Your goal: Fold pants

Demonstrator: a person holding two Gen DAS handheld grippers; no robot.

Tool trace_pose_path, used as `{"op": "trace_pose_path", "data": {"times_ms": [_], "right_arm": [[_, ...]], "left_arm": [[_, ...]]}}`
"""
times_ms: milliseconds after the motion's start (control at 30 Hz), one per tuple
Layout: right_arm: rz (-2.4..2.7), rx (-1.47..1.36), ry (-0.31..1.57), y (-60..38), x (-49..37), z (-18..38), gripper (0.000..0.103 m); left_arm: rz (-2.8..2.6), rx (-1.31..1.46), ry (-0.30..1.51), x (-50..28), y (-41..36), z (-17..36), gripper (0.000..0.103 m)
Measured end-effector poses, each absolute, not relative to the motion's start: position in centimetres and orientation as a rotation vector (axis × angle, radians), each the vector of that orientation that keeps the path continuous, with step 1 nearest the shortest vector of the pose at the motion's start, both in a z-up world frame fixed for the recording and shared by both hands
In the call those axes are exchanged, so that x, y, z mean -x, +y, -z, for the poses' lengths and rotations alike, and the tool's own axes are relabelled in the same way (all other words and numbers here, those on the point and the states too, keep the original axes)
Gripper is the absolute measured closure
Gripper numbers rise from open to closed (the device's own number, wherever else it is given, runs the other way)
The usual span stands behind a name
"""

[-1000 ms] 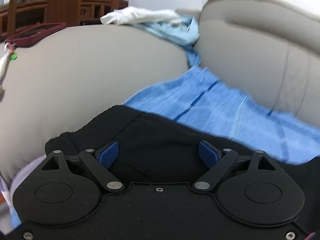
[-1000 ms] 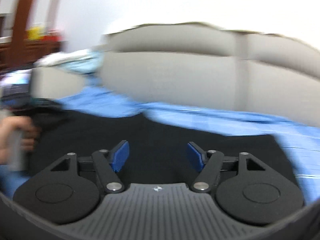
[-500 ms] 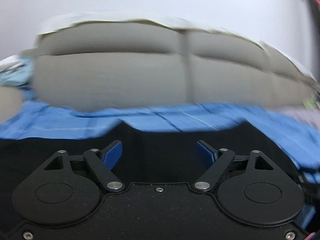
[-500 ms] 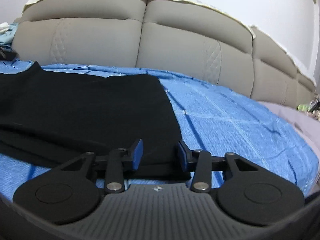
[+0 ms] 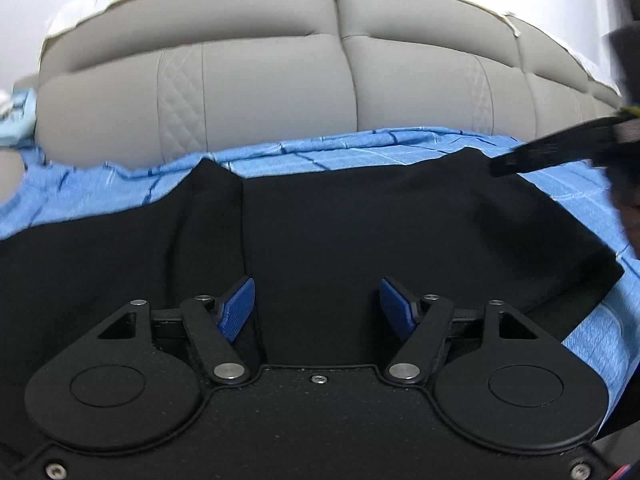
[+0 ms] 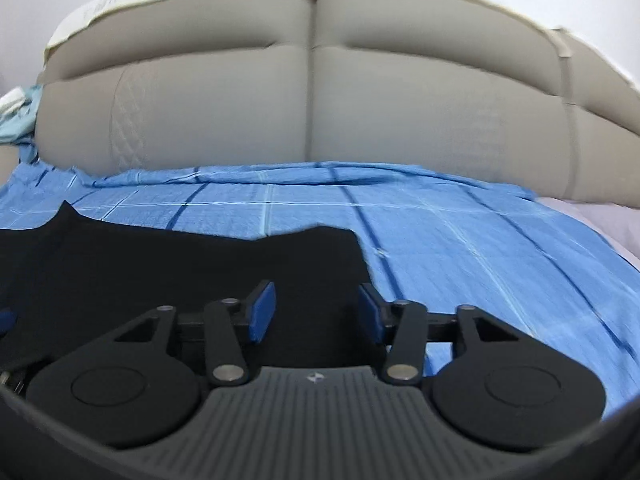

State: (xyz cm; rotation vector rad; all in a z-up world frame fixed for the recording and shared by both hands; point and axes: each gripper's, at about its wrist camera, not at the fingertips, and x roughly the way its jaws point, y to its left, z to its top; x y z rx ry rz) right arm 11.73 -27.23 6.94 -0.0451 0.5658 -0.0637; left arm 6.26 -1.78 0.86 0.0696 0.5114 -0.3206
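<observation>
The black pants lie flat on a blue checked sheet on the bed. In the left wrist view my left gripper is open, low over the pants' near edge, with a vertical fold line just left of it. In the right wrist view the pants fill the lower left, and my right gripper is open over their right end, close to the hem edge. The right gripper also shows as a dark shape at the right of the left wrist view.
A grey padded headboard stands behind the bed. The blue sheet stretches to the right of the pants. A pale blue and white cloth lies at the far left by the headboard.
Both grippers have swung round to face the headboard. The left one moved from the waistband end to over the pants' middle. The right gripper's jaws opened wider than half a second ago.
</observation>
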Motion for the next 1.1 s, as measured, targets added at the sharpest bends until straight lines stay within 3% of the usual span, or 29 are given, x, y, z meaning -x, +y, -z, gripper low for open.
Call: {"op": "trace_pose_path", "data": {"times_ms": [67, 233, 300, 367, 433, 567, 733, 900, 1000, 1100], "right_arm": [[0.047, 0.065, 0.611, -27.6, -14.9, -5.9, 0.055], [0.139, 0.089, 0.613, -28.4, -17.8, -4.4, 0.056], [0.131, 0.157, 0.570, -27.1, -16.9, -4.9, 0.050], [0.117, 0.208, 0.529, -26.6, -16.4, -4.7, 0.029], [0.155, 0.167, 0.610, -27.3, -17.4, -3.6, 0.029], [0.162, 0.021, 0.595, -28.2, -16.2, -4.6, 0.029], [0.113, 0.119, 0.498, -25.7, -11.0, -4.5, 0.016], [0.155, 0.216, 0.463, -24.1, -5.6, -2.0, 0.012], [0.189, 0.127, 0.424, -25.0, -2.9, -0.9, 0.000], [0.194, -0.019, 0.403, -26.8, -1.6, -0.1, 0.000]], "left_arm": [[0.318, -0.062, 0.515, -6.3, -1.4, -1.0, 0.035], [0.318, -0.074, 0.518, -6.5, -1.6, -1.1, 0.034], [0.319, -0.069, 0.523, -6.4, -1.5, -1.2, 0.034], [0.319, -0.069, 0.526, -6.5, -1.5, -1.4, 0.034], [0.319, -0.069, 0.527, -6.5, -1.5, -1.4, 0.034], [0.320, -0.054, 0.534, -6.6, -1.0, -1.5, 0.034], [0.310, -0.047, 0.538, -6.7, -0.8, -1.6, 0.035], [0.305, -0.040, 0.540, -6.6, -0.4, -1.6, 0.034], [0.302, -0.039, 0.536, -6.4, -0.3, -1.5, 0.033], [0.300, -0.037, 0.534, -6.3, -0.3, -1.4, 0.031]]}}
